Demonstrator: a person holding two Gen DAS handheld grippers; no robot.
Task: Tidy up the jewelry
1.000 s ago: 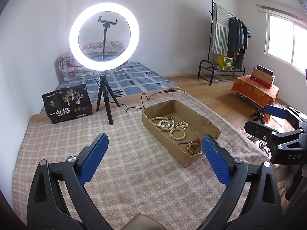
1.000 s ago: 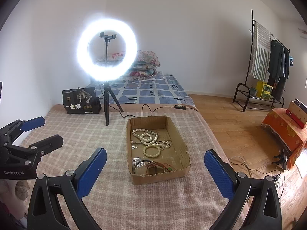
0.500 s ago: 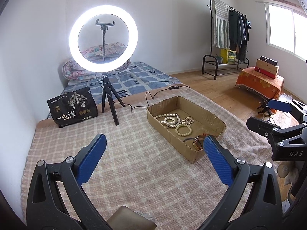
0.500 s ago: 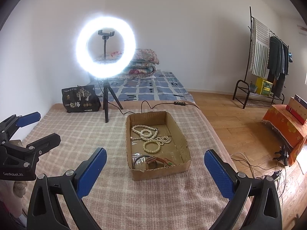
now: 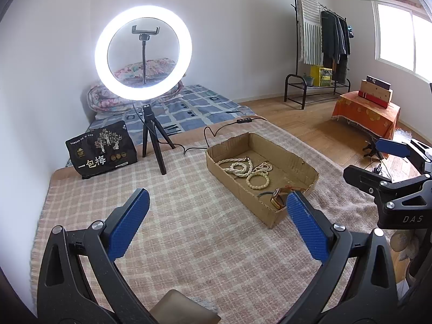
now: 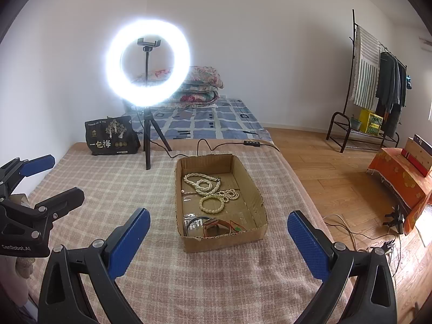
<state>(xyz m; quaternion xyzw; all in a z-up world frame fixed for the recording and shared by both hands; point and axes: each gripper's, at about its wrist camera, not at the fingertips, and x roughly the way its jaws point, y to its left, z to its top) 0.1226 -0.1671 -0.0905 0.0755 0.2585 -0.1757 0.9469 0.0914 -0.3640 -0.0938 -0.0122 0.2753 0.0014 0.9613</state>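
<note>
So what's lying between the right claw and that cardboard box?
Nothing but bare checked blanket. In the right wrist view, the open right gripper hangs short of the box, and no jewelry or other item sits on that stretch.

Watch [image 5: 276,201] half behind a blue pad, tangled small pieces [image 6: 216,225] in box corner [image 6: 189,240] indistinct.

Both wrist cams sit low over the blanket [image 5: 189,229], looking forward. Left one's off to the side, right one's straight behind the box [image 6: 218,240]; both catch it.
</note>
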